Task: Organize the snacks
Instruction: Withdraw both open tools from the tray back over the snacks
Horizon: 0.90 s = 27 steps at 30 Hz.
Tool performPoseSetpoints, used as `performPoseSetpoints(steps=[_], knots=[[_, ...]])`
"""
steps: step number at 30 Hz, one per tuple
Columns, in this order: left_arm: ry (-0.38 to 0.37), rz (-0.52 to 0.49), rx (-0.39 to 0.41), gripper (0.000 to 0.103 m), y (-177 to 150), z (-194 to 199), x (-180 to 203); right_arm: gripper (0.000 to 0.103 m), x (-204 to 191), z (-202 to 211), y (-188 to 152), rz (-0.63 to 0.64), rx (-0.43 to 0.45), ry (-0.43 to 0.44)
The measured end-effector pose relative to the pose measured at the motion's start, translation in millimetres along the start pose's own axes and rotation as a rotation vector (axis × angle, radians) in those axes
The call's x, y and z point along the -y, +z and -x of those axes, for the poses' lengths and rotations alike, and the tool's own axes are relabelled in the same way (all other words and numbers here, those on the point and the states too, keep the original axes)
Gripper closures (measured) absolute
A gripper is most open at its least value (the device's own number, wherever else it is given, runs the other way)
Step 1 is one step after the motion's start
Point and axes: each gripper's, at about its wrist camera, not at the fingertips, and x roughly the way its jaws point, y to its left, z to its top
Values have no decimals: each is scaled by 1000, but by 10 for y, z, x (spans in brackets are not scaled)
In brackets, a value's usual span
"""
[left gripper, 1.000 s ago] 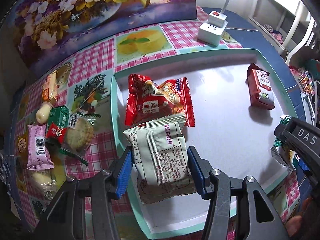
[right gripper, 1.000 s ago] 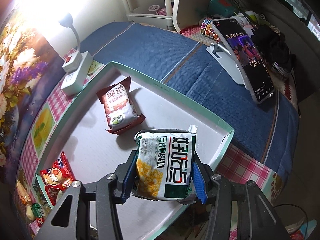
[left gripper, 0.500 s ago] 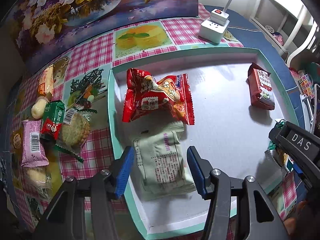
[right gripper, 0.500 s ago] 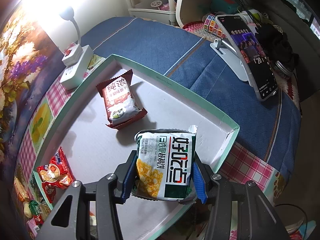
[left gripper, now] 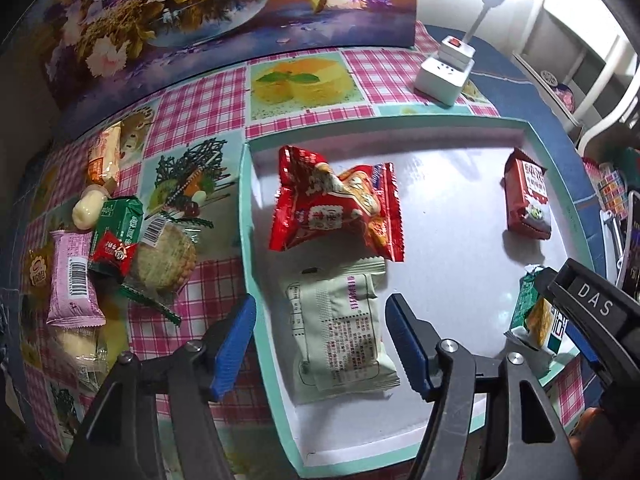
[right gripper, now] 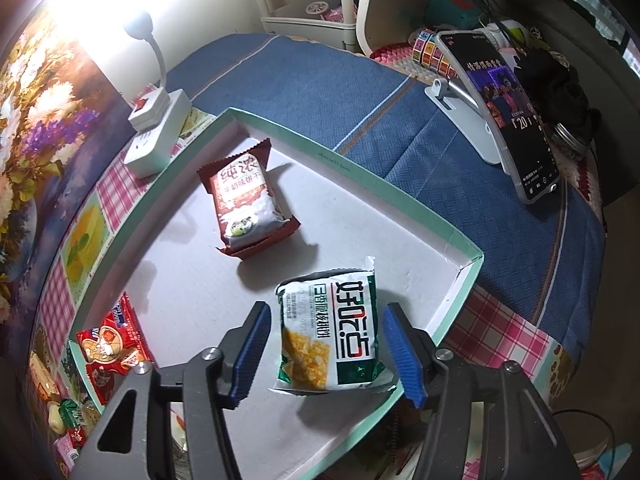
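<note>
A shallow white tray with a mint rim (left gripper: 248, 216) (right gripper: 460, 236) lies on the table. In it lie a pale green packet (left gripper: 342, 332), a red packet (left gripper: 334, 210) (right gripper: 110, 348), a dark red milk-biscuit packet (left gripper: 528, 200) (right gripper: 244, 200) and a green-and-white packet (right gripper: 330, 334) (left gripper: 536, 320). My left gripper (left gripper: 320, 344) is open above the pale green packet, which lies free between the blue pads. My right gripper (right gripper: 326, 354) is open around the green-and-white packet, which rests on the tray floor near the corner.
Several loose snacks lie left of the tray on the checked cloth: a pink bar (left gripper: 74, 280), a green packet (left gripper: 118, 232), a round cracker (left gripper: 164, 260), an orange packet (left gripper: 105, 156). A white power strip (left gripper: 444, 72) (right gripper: 158, 140) stands behind the tray. A phone on a stand (right gripper: 508, 116) is on the blue cloth.
Both grippers opened. The left one let the pale green packet drop into the tray and drew back. The right one released the green-and-white packet onto the tray floor.
</note>
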Motion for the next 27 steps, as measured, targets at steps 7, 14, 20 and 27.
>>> performPoseSetpoints(steps=[7, 14, 20, 27], knots=[[29, 111, 20, 23, 45, 54, -267, 31, -65, 27, -23, 30, 9, 10], [113, 267, 69, 13, 58, 152, -725, 12, -195, 136, -61, 80, 70, 32], [146, 386, 76, 13, 2, 188, -1125, 0, -313, 215, -101, 109, 100, 63], [160, 509, 132, 13, -103, 335, -1577, 0, -478, 336, -183, 141, 134, 137]])
